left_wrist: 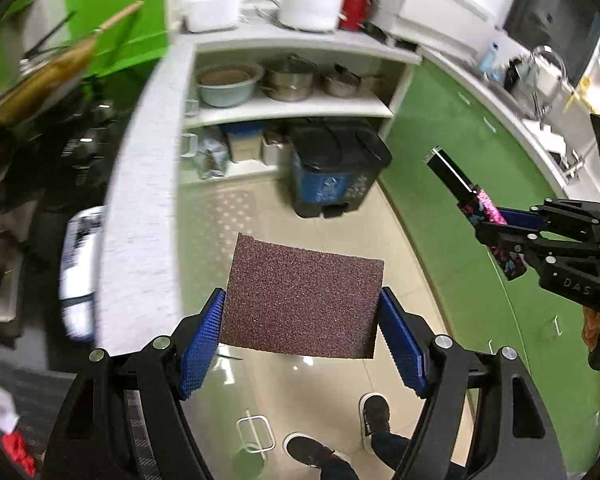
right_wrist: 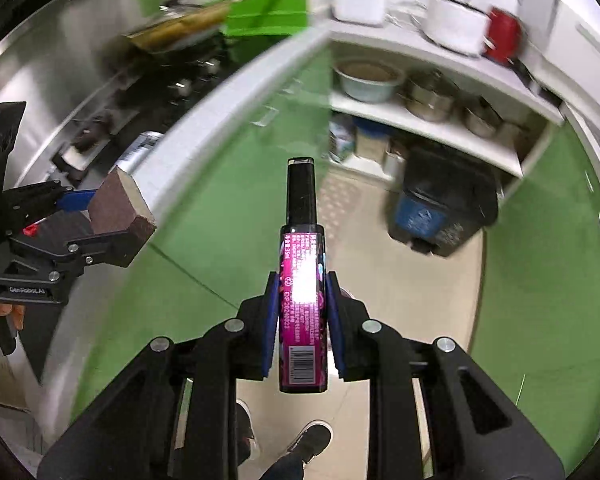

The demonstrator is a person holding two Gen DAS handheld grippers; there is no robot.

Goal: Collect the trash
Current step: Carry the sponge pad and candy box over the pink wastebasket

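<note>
My left gripper [left_wrist: 300, 316] is shut on a brown scouring sponge [left_wrist: 304, 296] and holds it in the air above the kitchen floor. The sponge also shows in the right wrist view [right_wrist: 118, 200]. My right gripper [right_wrist: 302, 308] is shut on a pink and black tube [right_wrist: 302, 280] with a black cap that points forward. The tube and right gripper show at the right in the left wrist view [left_wrist: 484, 212]. A black and blue pedal bin [left_wrist: 336, 172] stands on the floor ahead, under the shelves, with its lid closed. It also shows in the right wrist view [right_wrist: 440, 200].
A white counter edge [left_wrist: 140, 208] runs along the left with a stove [right_wrist: 152, 92] beyond it. Open shelves [left_wrist: 292, 108] hold pots and a bowl. Green cabinet doors [left_wrist: 460, 208] curve along the right. The person's shoes [left_wrist: 376, 416] are on the beige floor below.
</note>
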